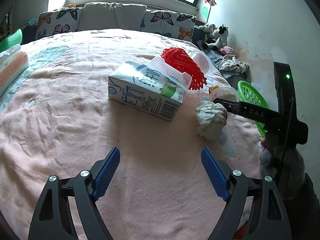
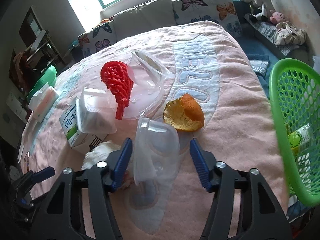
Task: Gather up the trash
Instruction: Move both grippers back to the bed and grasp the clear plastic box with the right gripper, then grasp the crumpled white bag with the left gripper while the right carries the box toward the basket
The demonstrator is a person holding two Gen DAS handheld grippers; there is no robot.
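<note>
Left wrist view: the left tool (image 1: 160,172) hangs over bare pink bedspread (image 1: 60,120), its blue pads spread wide with nothing between them, so it looks to be waiting its turn. Ahead lies a milk carton (image 1: 144,94) on its side, with a ribbed clear tray (image 1: 170,70) leaning on its top and a red foam net (image 1: 184,68) behind that. To the right, a crumpled white wad (image 1: 210,118) sits just beside the black finger of the right tool (image 1: 226,105), which reaches in from the edge. A green basket (image 1: 252,96) stands at the bed's right side, presumably the place for the rubbish.

Right wrist view: the right tool (image 2: 161,154) straddles a clear plastic cup (image 2: 158,140) lying on its side. The left pad sits against or very close to the cup wall, while the right pad stands visibly apart, so the cup is bracketed but not yet pinched; the clear plastic makes the left contact hard to judge. Just beyond the cup lies a piece of orange peel (image 2: 185,113), and a clear lidded container (image 2: 148,74) rests further back beside the red net (image 2: 118,84). The green basket (image 2: 288,108) is close on the right, already holding a small packet (image 2: 300,138), a short carry once the cup is gripped.
</note>
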